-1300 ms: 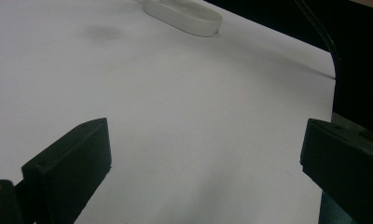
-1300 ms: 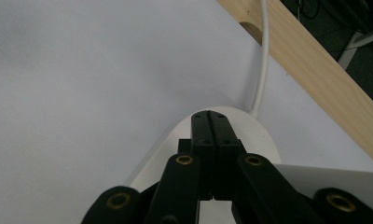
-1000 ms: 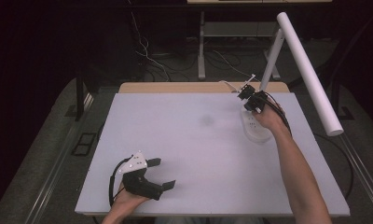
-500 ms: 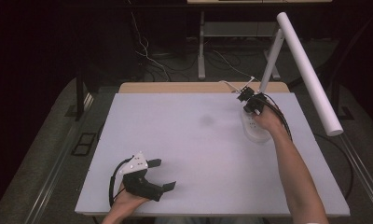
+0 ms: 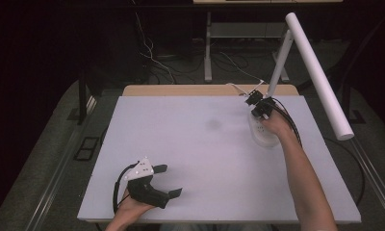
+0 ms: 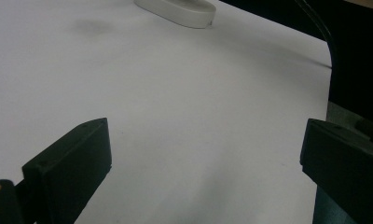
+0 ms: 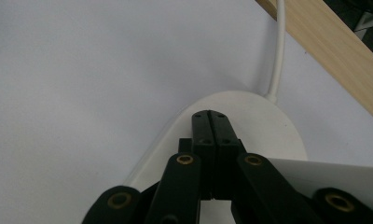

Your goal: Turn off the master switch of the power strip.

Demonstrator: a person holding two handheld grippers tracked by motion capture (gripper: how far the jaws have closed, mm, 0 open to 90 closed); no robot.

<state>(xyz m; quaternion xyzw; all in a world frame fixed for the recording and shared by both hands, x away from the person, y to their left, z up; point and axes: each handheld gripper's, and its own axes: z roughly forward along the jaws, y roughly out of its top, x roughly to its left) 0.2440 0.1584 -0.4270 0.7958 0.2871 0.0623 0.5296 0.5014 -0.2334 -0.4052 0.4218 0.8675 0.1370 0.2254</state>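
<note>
Looks like the right tongs (image 7: 211, 117), clenched with nothing between them, are poking down on the white oval plastic lamp base (image 7: 268, 121) at the far right of the white surface (image 5: 195, 144), probably going for a switch, so I'd be pressing straight down and gently, while the left tongs (image 5: 170, 180) are sitting released at the near left.

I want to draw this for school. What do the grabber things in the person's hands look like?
Both are black, each with two flat, blocky jaws. The left gripper has a pale three-cornered plate on top and a black cable looping behind it. The right gripper trails black cables along the arm, and its jaw links have little brass-coloured rivets. The person's forearms are bare, with no sleeves.
</note>
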